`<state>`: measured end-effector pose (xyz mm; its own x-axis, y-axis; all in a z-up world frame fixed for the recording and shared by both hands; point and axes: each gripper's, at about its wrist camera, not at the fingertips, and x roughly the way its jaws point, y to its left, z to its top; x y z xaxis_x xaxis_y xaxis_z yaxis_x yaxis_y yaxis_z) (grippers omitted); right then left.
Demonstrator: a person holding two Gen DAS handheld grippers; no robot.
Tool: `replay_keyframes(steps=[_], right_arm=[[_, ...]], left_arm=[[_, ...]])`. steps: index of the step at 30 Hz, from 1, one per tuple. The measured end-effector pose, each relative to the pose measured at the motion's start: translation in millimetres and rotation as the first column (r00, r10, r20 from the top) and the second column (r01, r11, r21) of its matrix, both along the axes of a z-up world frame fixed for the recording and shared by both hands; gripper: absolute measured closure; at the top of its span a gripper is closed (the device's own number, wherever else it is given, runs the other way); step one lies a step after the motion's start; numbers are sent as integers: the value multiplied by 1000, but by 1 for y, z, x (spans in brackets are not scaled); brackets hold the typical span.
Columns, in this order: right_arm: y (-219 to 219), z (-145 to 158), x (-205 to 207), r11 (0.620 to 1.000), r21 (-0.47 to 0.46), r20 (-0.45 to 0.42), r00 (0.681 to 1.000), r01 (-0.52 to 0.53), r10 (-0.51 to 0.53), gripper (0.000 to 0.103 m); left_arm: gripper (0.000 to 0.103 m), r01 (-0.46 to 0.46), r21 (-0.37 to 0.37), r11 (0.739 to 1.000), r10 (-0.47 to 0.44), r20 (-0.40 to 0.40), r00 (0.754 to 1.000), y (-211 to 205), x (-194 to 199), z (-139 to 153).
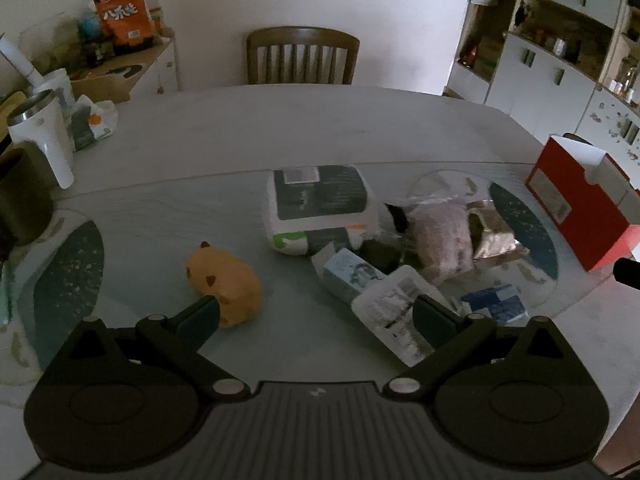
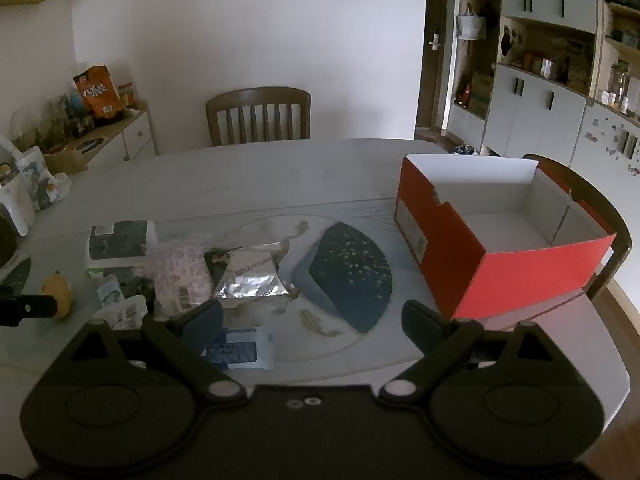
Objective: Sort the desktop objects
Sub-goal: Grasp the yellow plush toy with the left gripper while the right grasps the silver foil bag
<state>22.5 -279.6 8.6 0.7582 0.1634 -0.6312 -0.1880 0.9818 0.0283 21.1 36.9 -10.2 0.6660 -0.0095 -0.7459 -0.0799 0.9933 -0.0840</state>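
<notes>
Both tools hang tilted down over the near edge of the table [image 1: 320, 128], jaws spread wide with nothing between them.

The left gripper [image 1: 316, 312] has bare tabletop between its fingers. The orange toy [image 1: 224, 280] lies just beyond its left finger, seeming to touch the tip in this view. A white packet [image 1: 396, 308] lies by the right finger, with a pale blue carton [image 1: 352, 272] just beyond it and a blue-and-white pack [image 1: 496, 300] to the right. Farther in sits the tissue pack [image 1: 320, 208], and right of it a pink bag [image 1: 436, 236] and a foil pouch [image 1: 492, 232] crowd together on the round mat [image 1: 528, 216].

The right gripper [image 2: 312, 320] frames the mat's dark fan pattern and a stretch of bare mat. The same blue-and-white pack [image 2: 240, 348] lies just beside its left finger; the foil pouch [image 2: 252, 280] and pink bag [image 2: 180, 276] lie beyond that finger, touching each other. The red box [image 2: 500, 256] stands open and empty near the table's right edge, ahead and right of this gripper, well apart from the pile.

The heap is tight, packets overlapping, so few pieces are free on all sides. A white mug [image 1: 44, 136] and other clutter stand at the left edge. The far half of the table is bare up to the chair [image 1: 300, 56] at its far edge, and there is open mat between pile and box.
</notes>
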Motion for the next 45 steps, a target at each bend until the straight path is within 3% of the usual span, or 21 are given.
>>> replay_keyframes(steps=[20,30,41,45], right_arm=[[38,-33,65,996,-6,-48,995,-87,87,8],[52,-51,104,995,-11,-89,991,-98,97,9],[65,-72,128,993,-20,-152,982,-118,114,12],[69,-77,133,992,-19,-172,977,-127,122,17]], left_arm=[[0,-81,53,995,83,-22,996,35,44,-29],[1,-168,65,984,172,-56,984,58,54,-44],[10,-179,42,983,183,-91,979,60,62,-54],[22,-177,32,984,180,-104,978,61,63,-59]])
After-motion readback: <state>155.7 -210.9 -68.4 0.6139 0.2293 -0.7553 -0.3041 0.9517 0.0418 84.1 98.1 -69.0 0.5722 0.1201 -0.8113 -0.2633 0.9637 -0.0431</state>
